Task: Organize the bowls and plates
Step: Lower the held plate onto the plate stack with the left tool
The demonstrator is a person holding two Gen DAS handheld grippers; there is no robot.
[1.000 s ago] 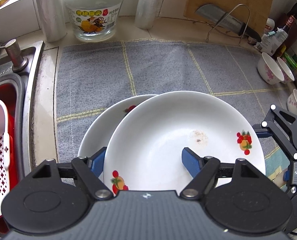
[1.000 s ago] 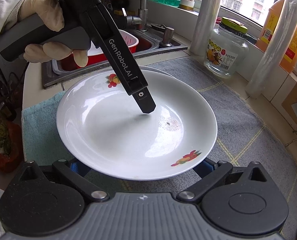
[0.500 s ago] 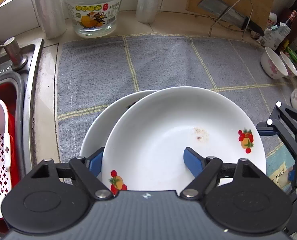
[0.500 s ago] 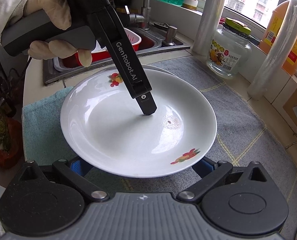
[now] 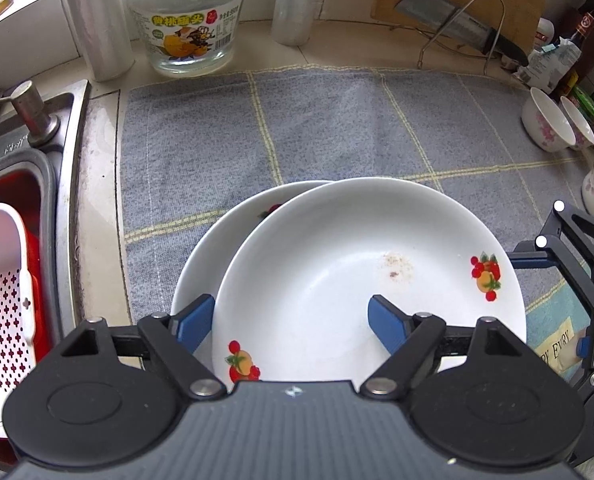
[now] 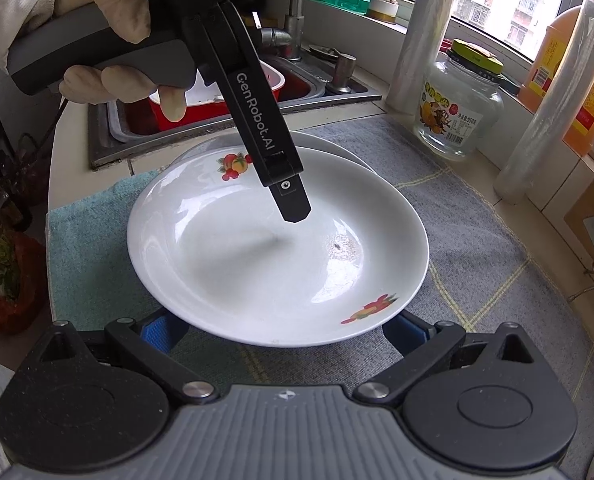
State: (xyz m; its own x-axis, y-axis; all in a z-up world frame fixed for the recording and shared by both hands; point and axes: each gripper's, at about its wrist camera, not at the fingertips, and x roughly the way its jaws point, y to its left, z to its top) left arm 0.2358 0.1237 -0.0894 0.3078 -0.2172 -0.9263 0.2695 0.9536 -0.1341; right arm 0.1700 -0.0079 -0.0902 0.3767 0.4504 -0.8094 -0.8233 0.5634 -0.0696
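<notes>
1. Two shallow white ceramic plates with red-and-orange fruit prints, stacked off-centre on a grey-blue checked cloth (image 5: pixel 337 128) over the worktop: upper plate (image 5: pixel 337 280) shifted to the right of the lower plate (image 5: pixel 217 248), so not yet nested squarely.
2. Left tool (image 5: pixel 291 316), held in a gloved hand (image 6: pixel 97 40), pointing steeply down with its jaws about half open and astride the upper plate's near-left rim: one blue pad just outside the rim, the other well inside the dish. No squeeze visible on the rim, so apparently not gripping.
3. Right tool (image 6: pixel 283 330) low at the opposite edge of the same plate, jaws spread wide, blue pads partly hidden beneath the overhanging rim. Nothing clamped between them, as far as can be seen.
4. Small white bowls with pink flower prints (image 5: pixel 545 124) grouped at the far right of the worktop, well apart from the plates and untouched.
5. Judged step: stacking the plates, with the upper one just set down and let go. Plate part of the task nearly done, bowls yet to be gathered.
6. Next move, as a judgement: lift the left tool clear without catching the rim, or nudge the upper plate leftward to centre it on the lower one, then turn to the bowls. Gentle handling needed, since glazed ceramic slides easily.
</notes>
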